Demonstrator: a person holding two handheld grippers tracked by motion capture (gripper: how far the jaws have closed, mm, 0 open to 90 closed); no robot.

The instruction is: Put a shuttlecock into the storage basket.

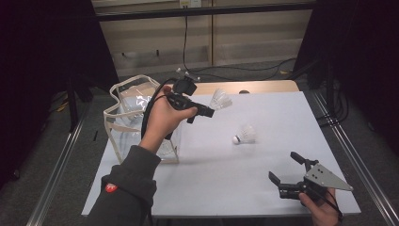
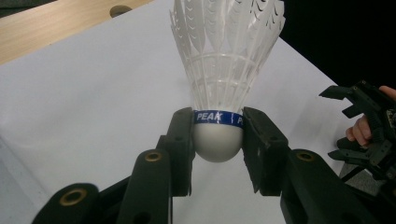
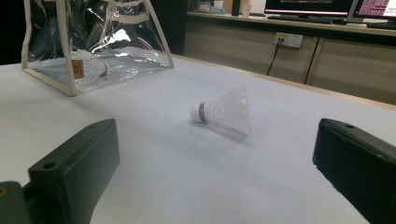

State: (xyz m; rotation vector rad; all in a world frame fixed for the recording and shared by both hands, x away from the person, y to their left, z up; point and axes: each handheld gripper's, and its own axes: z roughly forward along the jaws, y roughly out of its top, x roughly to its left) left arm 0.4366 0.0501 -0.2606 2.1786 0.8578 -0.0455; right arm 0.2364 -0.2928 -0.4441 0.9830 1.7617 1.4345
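- The held shuttlecock (image 2: pixel 219 88) is clamped at its cork in the left gripper (image 2: pixel 218 140), jaws closed on either side of the white cork just below the blue band, feathers pointing away from the hand. In the high view it is lifted above the worktop (image 1: pixel 226 174), just right of the bag (image 1: pixel 134 117).
- The step in hand looks like carrying it to the clear bag and dropping it in.
- To do it well: keep the grip on the cork, never on the feathers, which would crush. Bring the gripper above the bag's open top before turning it down, cork lowest. The bag's soft walls sag and its handles cross the mouth, so come in from straight above and clear of the rim.
- Release only once the cork is inside the mouth; a light shuttlecock dropped from outside could glance off the rim.
- The right gripper (image 1: pixel 294 176) rests low at the near right corner, jaws wide apart, holding nothing. It could steady the bag's rim or go for the next shuttlecock.
- Count: three shuttlecocks, one held, one loose (image 1: pixel 244 135) lying on its side mid-worktop, and one (image 3: pixel 88 65) already inside the bag, as the right gripper view shows.
- One bag, two grippers, one worktop.
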